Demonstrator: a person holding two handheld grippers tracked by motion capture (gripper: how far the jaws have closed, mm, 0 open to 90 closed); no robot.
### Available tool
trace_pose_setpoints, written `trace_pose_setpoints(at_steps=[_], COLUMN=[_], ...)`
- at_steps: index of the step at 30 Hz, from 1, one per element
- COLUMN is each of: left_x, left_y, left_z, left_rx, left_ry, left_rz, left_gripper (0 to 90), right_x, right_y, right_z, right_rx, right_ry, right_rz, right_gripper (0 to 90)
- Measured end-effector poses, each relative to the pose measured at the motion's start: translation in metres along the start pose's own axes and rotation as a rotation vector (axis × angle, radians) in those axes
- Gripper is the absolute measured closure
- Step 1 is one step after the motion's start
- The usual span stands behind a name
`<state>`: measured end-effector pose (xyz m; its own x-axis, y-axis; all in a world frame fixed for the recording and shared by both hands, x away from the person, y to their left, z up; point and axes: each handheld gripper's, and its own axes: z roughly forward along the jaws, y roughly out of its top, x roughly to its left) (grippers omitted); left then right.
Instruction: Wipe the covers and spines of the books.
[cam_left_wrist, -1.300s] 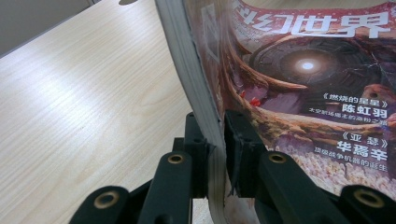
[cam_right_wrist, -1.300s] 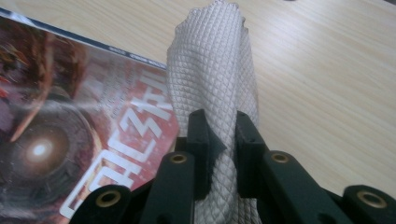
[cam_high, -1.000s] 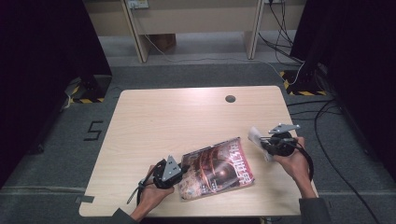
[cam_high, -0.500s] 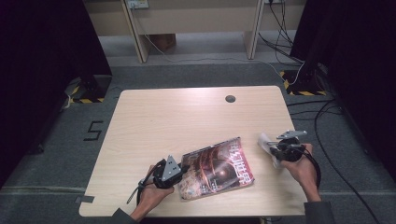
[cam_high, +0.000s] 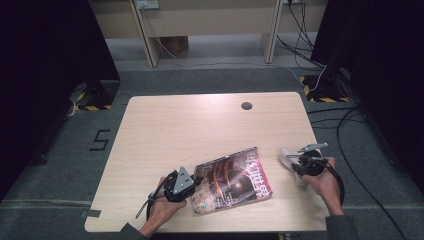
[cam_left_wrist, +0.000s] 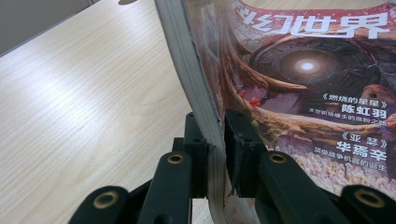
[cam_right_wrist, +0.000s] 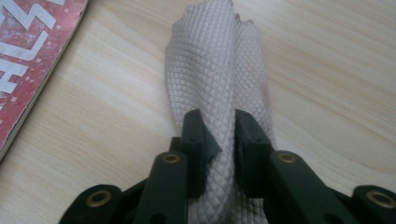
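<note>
A magazine (cam_high: 232, 180) with a dark red cover lies near the table's front edge, its left side lifted. My left gripper (cam_high: 192, 187) is shut on that edge; in the left gripper view the pads (cam_left_wrist: 238, 140) pinch the page stack of the magazine (cam_left_wrist: 303, 70). To the right, my right gripper (cam_high: 295, 165) holds a pale quilted cloth (cam_high: 287, 156) low on the table. In the right gripper view the cloth (cam_right_wrist: 215, 60) is bunched between the jaws of my right gripper (cam_right_wrist: 219, 135), which have just been opening a little, with the pads still touching it. The magazine's corner (cam_right_wrist: 28, 56) lies at the left.
The wooden table (cam_high: 200, 125) has a round cable hole (cam_high: 246, 106) at the back. The right hand sits close to the table's right edge. Cables (cam_high: 350, 125) trail over the floor at the right, and a number 5 (cam_high: 100, 141) is marked on the floor at the left.
My right hand has come down and toward the front right with the cloth, which now rests on the table. The left gripper and the magazine have stayed put.
</note>
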<state>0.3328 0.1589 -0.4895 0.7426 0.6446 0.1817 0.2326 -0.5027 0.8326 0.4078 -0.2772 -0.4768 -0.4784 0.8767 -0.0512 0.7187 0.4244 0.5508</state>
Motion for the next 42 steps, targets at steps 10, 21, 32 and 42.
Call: trace_pose_setpoints(at_steps=[10,21,32,42], left_x=[0.000,0.001,0.001,0.001], left_y=[0.000,0.000,0.000,0.000], left_z=[0.000,0.001,0.001,0.001], left_rx=[0.002,0.004,0.006,0.008], left_ry=[-0.001,-0.002,-0.003,-0.006], left_rz=[-0.002,-0.001,0.003,0.016], left_gripper=[79.1,79.1,79.0,79.4], right_x=[0.008,0.079,0.129,0.153], right_y=[0.015,0.061,0.091,0.107], right_z=[-0.017,-0.017,0.010,0.030], right_rx=[-0.131,-0.252,-0.241,-0.231], right_ry=[-0.017,0.161,0.256,0.296], right_rz=[-0.011,-0.197,-0.328,-0.417], right_gripper=[49.0,35.4,31.6,31.0])
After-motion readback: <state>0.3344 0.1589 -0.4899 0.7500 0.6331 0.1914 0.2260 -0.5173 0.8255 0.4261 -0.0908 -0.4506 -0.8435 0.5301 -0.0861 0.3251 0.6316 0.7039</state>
